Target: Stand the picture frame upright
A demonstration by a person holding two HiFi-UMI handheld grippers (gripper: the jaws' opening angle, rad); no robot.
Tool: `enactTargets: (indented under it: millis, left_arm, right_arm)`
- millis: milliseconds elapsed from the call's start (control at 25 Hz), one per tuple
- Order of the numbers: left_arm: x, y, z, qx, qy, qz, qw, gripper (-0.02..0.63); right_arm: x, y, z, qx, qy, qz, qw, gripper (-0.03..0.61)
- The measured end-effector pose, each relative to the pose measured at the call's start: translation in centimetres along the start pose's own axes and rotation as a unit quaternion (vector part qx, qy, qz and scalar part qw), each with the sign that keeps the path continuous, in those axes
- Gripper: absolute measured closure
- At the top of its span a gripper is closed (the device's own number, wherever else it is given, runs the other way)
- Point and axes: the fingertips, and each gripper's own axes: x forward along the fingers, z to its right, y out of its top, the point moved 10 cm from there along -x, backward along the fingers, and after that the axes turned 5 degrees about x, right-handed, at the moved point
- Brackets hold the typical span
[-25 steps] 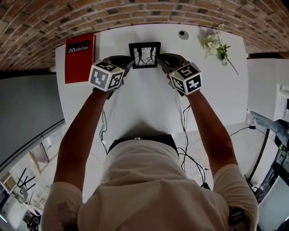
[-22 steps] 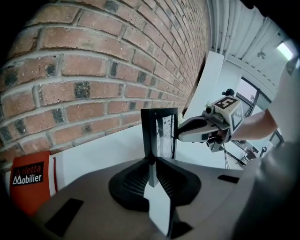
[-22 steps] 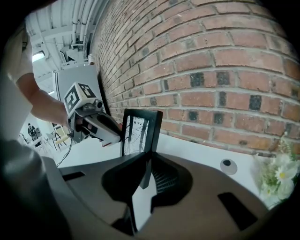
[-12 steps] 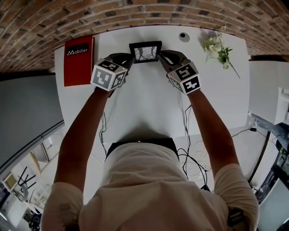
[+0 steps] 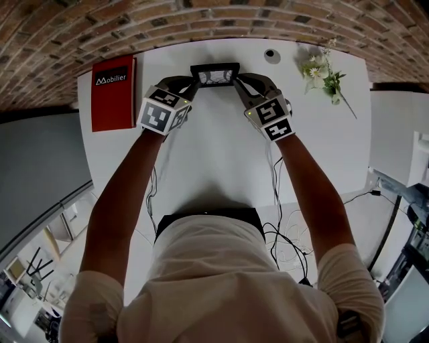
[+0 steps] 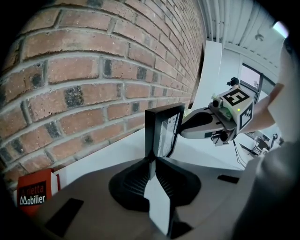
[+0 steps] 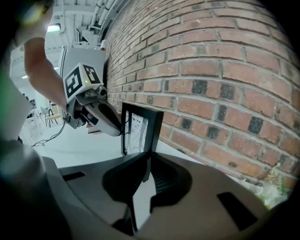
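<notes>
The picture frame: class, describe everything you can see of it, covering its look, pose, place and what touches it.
The picture frame has a black, square-edged border around a white sheet with a dark line drawing. It stands nearly upright at the far side of the white table, close to the brick wall. The left gripper clamps its left edge and the right gripper clamps its right edge. Whether its bottom rests on the table is hidden.

A white counter [image 5: 221, 154] stands against a brick wall [image 5: 201, 20]. A red booklet [image 5: 112, 92] lies flat at its left end, a sprig of flowers [image 5: 323, 72] at its right, a small round cap [image 5: 270, 53] near the flowers. Cables [image 5: 285, 234] trail on the floor below.
</notes>
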Motion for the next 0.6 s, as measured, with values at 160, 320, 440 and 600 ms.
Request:
enactTargets:
  millis: [160, 320, 440, 600]
  left_arm:
    - [0.4, -0.1, -0.1, 0.013, 0.01, 0.001, 0.9999, 0.577]
    - [0.9, -0.4, -0.1, 0.02, 0.015, -0.002, 0.9997, 0.577]
    - [1.1, -0.7, 0.1, 0.024, 0.02, -0.004, 0.9995, 0.577]
    - [1.3, -0.8, 0.1, 0.028, 0.024, -0.002, 0.9993, 0.577]
  right_arm:
    - [0.4, -0.4, -0.1, -0.021, -0.01, 0.0, 1.0, 0.546]
    - [0.7, -0.9, -0.2, -0.025, -0.018, 0.0, 1.0, 0.548]
    - [0.8, -1.2, -0.2, -0.036, -0.021, -0.005, 0.999, 0.549]
    - [1.0, -1.4, -0.3, -0.038, -0.023, -0.004, 0.999, 0.549]
